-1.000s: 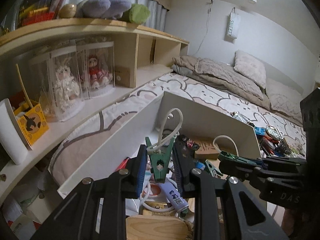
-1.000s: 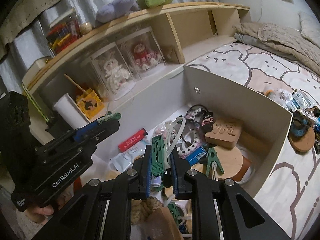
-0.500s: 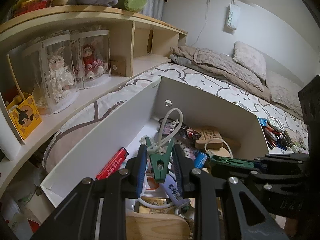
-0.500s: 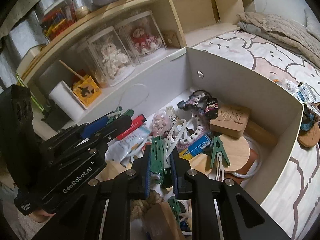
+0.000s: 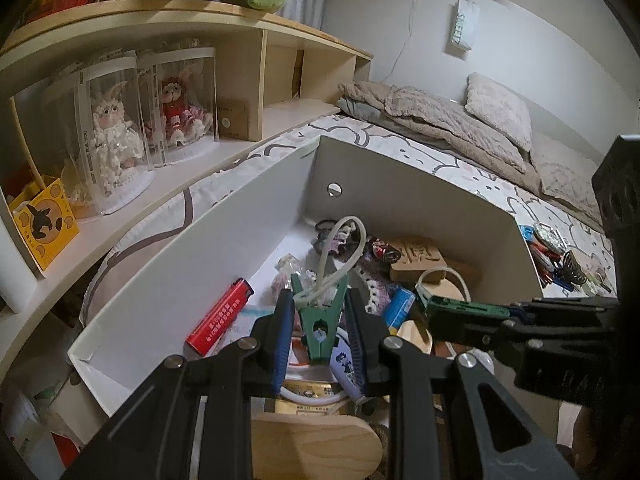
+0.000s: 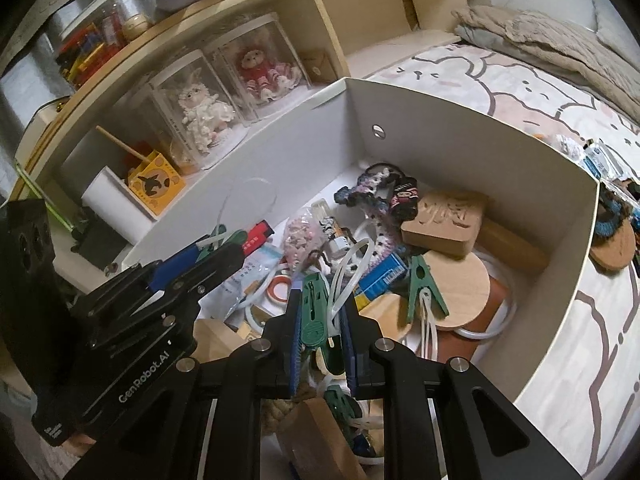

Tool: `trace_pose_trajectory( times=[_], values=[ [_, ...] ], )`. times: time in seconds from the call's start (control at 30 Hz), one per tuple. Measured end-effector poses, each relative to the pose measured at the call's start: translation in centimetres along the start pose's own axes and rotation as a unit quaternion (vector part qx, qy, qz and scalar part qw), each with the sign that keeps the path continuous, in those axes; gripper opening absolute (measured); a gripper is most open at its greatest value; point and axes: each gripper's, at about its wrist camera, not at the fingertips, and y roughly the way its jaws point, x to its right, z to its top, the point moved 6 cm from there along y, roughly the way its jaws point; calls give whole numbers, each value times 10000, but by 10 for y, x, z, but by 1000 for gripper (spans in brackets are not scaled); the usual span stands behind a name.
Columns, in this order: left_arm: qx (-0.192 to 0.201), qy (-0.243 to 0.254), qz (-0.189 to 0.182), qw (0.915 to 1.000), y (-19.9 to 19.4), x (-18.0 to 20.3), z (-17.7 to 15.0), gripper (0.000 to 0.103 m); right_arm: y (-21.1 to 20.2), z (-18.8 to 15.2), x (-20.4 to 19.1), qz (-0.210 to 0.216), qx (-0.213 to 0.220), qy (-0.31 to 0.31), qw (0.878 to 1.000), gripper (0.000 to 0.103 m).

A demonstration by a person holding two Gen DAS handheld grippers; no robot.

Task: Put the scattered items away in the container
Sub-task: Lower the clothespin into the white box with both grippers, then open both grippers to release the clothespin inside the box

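**Two pegs over a crowded box**

A bed with a cartoon-print sheet (image 5: 460, 168) is filling the right of both views, a wooden shelf (image 5: 200, 12) of boxed dolls is running along the upper left, and the white container (image 6: 460, 136) is sitting on the bed between them, already heaped with odds and ends.

The left gripper (image 5: 320, 332) is hovering at lower centre of its view, its jaws narrowly set around a green clothespeg (image 5: 320, 320) that is trailing a white loop (image 5: 344, 248) upward. The right gripper (image 6: 320, 328) is pinching a second green peg (image 6: 314, 316) almost fully closed, with its own white loop (image 6: 348, 276) arching beside it. Both pegs are hanging above the container's clutter, over a red lighter (image 5: 220, 316) and a wooden disc (image 6: 456, 292) where a third peg (image 6: 424, 288) is lying.

More scattered items (image 5: 556, 256) are waiting on the bed at the right edge, so I judge the tidying to be only partly done.

The likely trouble is the loops (they are dangling close to each other and to the pile): on release one could be snagging a gripper finger or another cord, dragging things back out. The two grippers are also working close together, so they could be knocking each other.
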Motion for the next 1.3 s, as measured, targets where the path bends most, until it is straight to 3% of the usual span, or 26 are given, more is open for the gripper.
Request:
trace_pose_trajectory(
  times=[0.03, 0.07, 0.13, 0.2, 0.97, 1.07, 1.13, 1.3],
  values=[
    [-13, 3, 6, 10000, 0, 0, -1, 26, 0, 0, 1, -17, -3, 8, 10000, 29],
    [-18, 8, 7, 10000, 0, 0, -1, 26, 1, 0, 1, -19, -4, 5, 10000, 72],
    [1, -61, 51, 10000, -1, -5, -1, 25, -1, 2, -3, 47, 71, -75, 9999, 83],
    [8, -88, 78, 9999, -2, -8, 0, 25, -2, 2, -8, -120, 99, -209, 9997, 88],
    [83, -91, 126, 9998, -13, -12, 2, 25, -8, 1, 0, -437, 198, -76, 9988, 90],
    [94, -111, 197, 9997, -16, -13, 2, 34, -10, 1, 1, -491, 221, -42, 9985, 90],
    [142, -140, 319, 9993, -19, -16, 4, 57, -10, 0, 2, -518, 227, -24, 9984, 90],
    [229, -181, 491, 9984, -27, -19, 8, 75, -12, -1, 3, -557, 232, -20, 9982, 90]
  ],
)
